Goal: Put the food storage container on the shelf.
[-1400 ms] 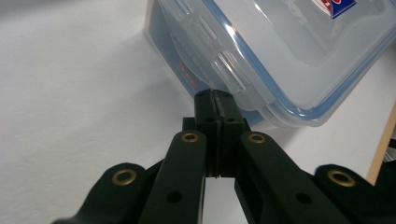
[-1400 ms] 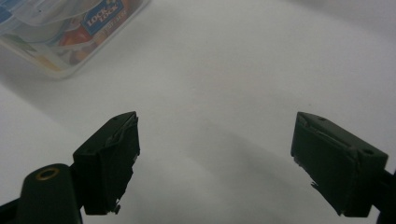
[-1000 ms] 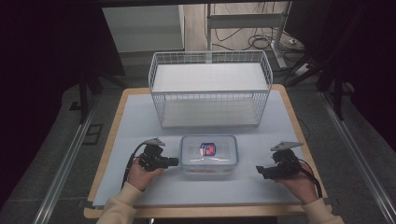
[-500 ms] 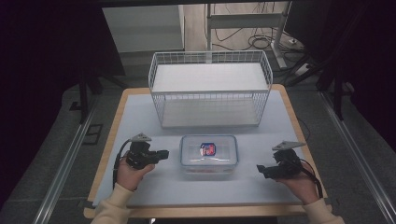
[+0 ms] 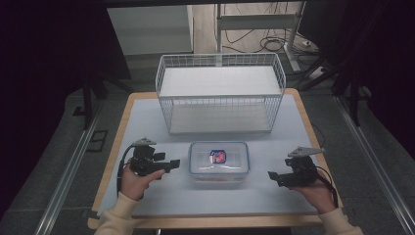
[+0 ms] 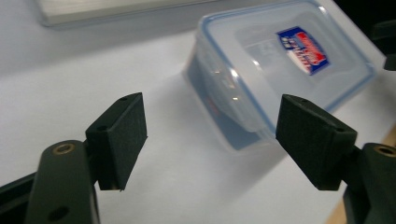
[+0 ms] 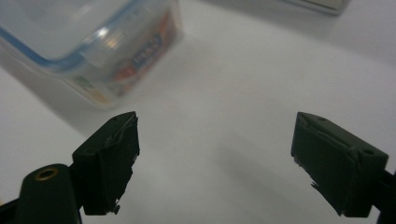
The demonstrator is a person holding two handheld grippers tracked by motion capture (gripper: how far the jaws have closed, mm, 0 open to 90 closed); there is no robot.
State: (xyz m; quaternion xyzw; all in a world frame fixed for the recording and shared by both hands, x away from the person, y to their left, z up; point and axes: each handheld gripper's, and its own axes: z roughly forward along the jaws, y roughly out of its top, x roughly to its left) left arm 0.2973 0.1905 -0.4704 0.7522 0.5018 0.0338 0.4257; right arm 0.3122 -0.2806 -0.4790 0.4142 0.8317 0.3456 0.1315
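Setting: dark room around a pale tabletop [image 5: 147,122] with a wooden edge; a white wire basket [image 5: 220,100] stands at its 12 o'clock side, and cables lie on the floor behind.

Change, left: the left tool [image 5: 169,164] has drawn away from the box toward 9 o'clock since the earlier pictures, when its tips sat at the box's left end; its jaws have just been opening, with nothing between them.

Change, right: the right tool [image 5: 272,177] and its hand sit where they did before.

Left tool state: jaws wide apart, empty, tips just short of the box's left end; its own view shows the box beyond the pads [image 6: 119,135].

Right tool state: jaws apart, empty, to the box's 3 o'clock and clear of it; its pads [image 7: 109,158] frame bare tabletop.

Box position: the clear plastic box [image 5: 219,160] rests flat at the tabletop's centre, at 6 o'clock from the basket, between the two tools.

Box look: rounded rectangle, see-through walls, clear lid with a blue rim [image 6: 243,98], a red and blue label [image 6: 303,49] on the lid; printed colours show through the side wall [image 7: 140,60].

Box axis: long axis runs 9 to 3 o'clock, parallel to the basket's front; lid faces up.
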